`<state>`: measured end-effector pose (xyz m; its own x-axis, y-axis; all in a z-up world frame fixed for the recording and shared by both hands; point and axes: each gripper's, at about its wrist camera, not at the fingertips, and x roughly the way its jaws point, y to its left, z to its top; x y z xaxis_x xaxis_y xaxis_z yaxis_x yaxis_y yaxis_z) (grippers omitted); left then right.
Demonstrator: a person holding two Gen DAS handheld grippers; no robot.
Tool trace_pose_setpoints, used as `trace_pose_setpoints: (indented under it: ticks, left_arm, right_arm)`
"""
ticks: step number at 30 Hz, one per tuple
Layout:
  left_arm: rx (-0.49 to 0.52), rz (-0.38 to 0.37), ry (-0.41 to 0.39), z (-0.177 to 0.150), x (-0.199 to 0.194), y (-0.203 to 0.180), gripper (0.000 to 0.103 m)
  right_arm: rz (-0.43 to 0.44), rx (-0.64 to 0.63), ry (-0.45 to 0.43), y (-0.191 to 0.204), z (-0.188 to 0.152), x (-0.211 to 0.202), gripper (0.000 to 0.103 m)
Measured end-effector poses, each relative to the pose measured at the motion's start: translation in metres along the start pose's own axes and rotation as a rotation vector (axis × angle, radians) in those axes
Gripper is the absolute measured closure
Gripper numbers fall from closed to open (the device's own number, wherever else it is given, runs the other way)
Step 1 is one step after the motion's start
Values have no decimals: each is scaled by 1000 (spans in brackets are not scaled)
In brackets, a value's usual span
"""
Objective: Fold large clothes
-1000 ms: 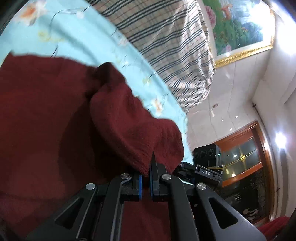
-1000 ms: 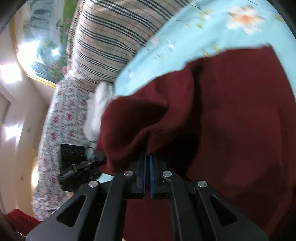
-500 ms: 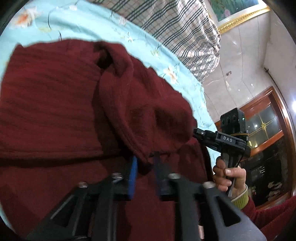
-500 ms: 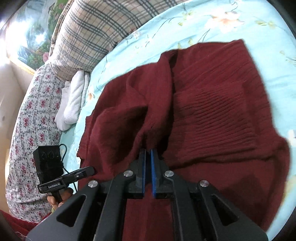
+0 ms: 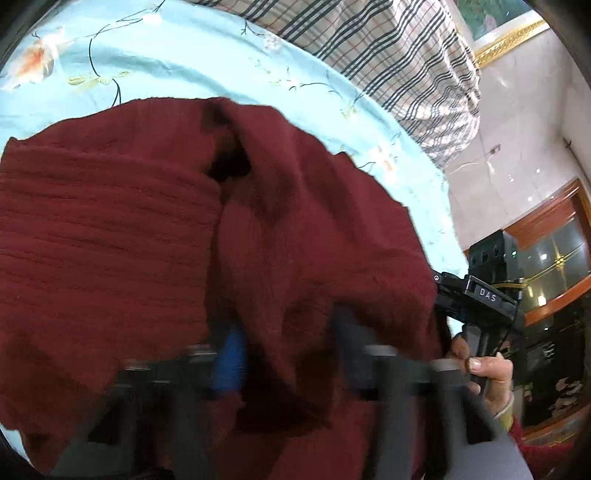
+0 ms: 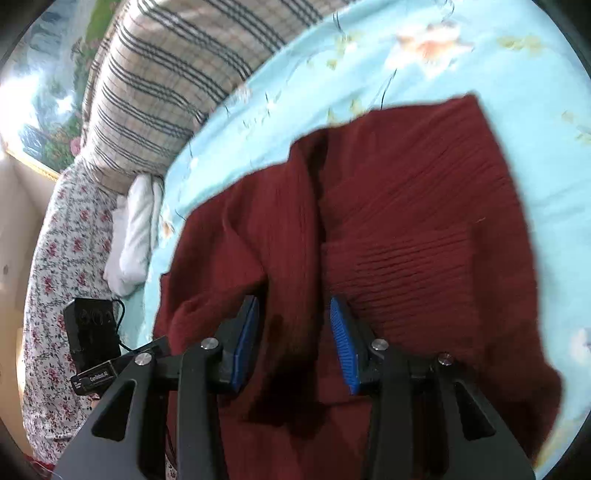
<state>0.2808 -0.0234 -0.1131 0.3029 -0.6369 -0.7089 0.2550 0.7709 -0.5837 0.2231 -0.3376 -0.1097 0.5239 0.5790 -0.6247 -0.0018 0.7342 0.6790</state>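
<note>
A dark red knit sweater (image 5: 110, 240) lies folded on a light blue floral bedsheet (image 5: 184, 55); it also shows in the right wrist view (image 6: 424, 240). My left gripper (image 5: 288, 350) is open, its blurred jaws spread on either side of a fold of the sweater. My right gripper (image 6: 293, 339) is open too, its blue pads (image 6: 341, 343) wide apart just above the sweater's central fold. Neither holds the cloth. The right gripper's body (image 5: 476, 295) and the hand on it show at the left view's right edge.
A plaid pillow (image 6: 155, 85) and a white cloth (image 6: 133, 236) lie at the head of the bed. A floral bedcover (image 6: 55, 277) runs along the side. The left gripper's body (image 6: 92, 332) shows at the lower left. A framed painting (image 5: 498, 22) hangs behind.
Both grippers have opened and let go of the sweater's fold, which has dropped flat onto the garment. A second ago both were shut on it and holding it up.
</note>
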Motion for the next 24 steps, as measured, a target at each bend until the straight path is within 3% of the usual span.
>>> trace_pose_setpoints:
  ticks: [2, 3, 4, 9, 17, 21, 24]
  left_arm:
    - [-37, -21, -22, -3, -3, 11, 95]
    - [-51, -24, -39, -1, -5, 15, 96]
    - [-60, -22, -62, -3, -13, 19, 96]
    - [-94, -82, -144, -17, -40, 33, 96]
    - [-159, -148, -144, -30, -23, 44, 95]
    - [-136, -109, -118, -30, -23, 35, 94]
    - [-96, -63, -116, -25, -30, 20, 88]
  right_arm:
    - [-5, -9, 9, 2, -1, 6, 65]
    - [1, -14, 13, 5, -1, 7, 89]
    - [16, -16, 9, 6, 1, 3, 99]
    - [18, -111, -190, 29, 10, -62, 99]
    - [-98, -19, -49, -14, -2, -24, 99]
    - [-122, 11, -70, -16, -4, -33, 98]
    - [-137, -31, -116, 5, -7, -50, 94]
